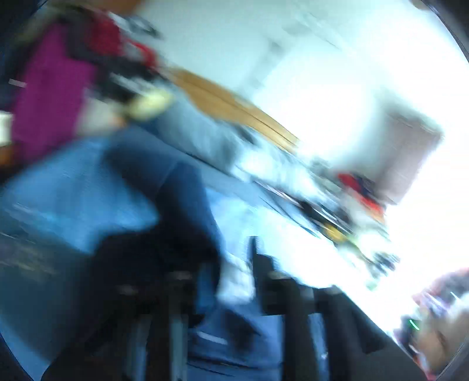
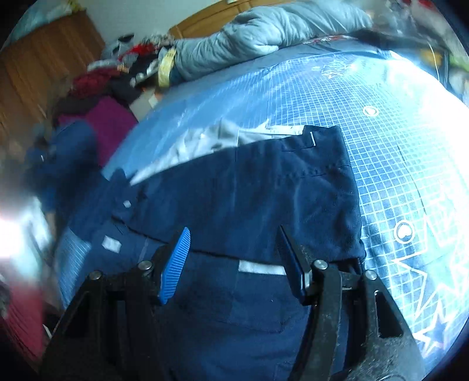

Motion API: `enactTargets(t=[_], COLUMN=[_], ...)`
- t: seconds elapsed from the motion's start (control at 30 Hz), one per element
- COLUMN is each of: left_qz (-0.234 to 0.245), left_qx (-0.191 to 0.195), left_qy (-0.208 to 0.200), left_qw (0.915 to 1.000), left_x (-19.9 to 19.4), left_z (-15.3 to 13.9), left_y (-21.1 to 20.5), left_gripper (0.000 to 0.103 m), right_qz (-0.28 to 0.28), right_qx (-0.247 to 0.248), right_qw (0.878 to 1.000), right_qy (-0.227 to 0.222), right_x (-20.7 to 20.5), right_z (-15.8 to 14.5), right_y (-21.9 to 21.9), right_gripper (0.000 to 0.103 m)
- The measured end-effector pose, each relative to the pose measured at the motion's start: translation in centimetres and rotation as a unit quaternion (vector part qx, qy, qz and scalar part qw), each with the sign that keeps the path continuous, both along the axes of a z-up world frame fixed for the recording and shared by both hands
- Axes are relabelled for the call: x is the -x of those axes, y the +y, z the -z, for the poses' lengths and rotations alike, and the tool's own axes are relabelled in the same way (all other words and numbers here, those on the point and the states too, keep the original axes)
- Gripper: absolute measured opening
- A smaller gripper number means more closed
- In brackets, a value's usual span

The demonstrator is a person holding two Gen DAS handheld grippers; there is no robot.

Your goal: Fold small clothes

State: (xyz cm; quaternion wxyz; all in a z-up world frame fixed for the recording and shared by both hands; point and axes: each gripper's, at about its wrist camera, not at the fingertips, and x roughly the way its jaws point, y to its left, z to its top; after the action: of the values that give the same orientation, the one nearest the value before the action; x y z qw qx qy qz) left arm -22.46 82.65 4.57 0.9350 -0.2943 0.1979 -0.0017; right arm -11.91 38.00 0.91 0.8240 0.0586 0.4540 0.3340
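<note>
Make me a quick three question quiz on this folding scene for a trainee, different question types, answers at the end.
1. True or false: the right gripper is open.
2. What do the navy shorts lie on? A) wooden floor B) blue grid-pattern bed cover C) chair
3. Fill in: the left wrist view is too ____ to tell whether the left gripper is open.

Key: 1 true. 2 B. 3 blurred.

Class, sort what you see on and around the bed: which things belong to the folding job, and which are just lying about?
Job: navy garment; right gripper, open above it; left gripper, too blurred to judge.

Lying about: grey duvet; clothes pile; magenta cloth; blue checked bedsheet.
</note>
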Motion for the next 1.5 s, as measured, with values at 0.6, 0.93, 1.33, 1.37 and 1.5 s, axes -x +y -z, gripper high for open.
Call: enactTargets(t=[0.6,0.93,1.33,1.37,1.5], left_qz=[-0.054,-0.109,-0.109,-0.109,-0.106], left_qx=[0.098,0.167,0.157,0.156,0.151], left_qy=[0.147,0.161,0.156,0.157,0.165], left_qw=[0.9827,0.9666,0.969,0.969,0.9688], left_x=[11.6,13.4,13.2,13.0,12.6], left_z=[12.6,17.6,18.2,18.2,17.7], left_y=[0.0,3.0,2.8,2.7,2.4], left_gripper=[0.051,0.051,0.053,0.053,0.054], right_qz=[-0.089,-0.101,-0.044,-0.036,-0.01], right_qx=[-0.088,-0.093,-0.145,-0.139,-0.127], right_qw=[0.978,0.975,0.982,0.983,0.985], right_qy=[0.164,0.176,0.112,0.112,0.119], right_x=[-7.5,-7.4,-7.7,-7.8,-8.1], right_z=[6.7,6.8,1.6,1.9,2.9], right_y=[9.9,12.7,1.8,1.2,-0.3], right_gripper=[0.068,0.002,0.0,0.0,0.0])
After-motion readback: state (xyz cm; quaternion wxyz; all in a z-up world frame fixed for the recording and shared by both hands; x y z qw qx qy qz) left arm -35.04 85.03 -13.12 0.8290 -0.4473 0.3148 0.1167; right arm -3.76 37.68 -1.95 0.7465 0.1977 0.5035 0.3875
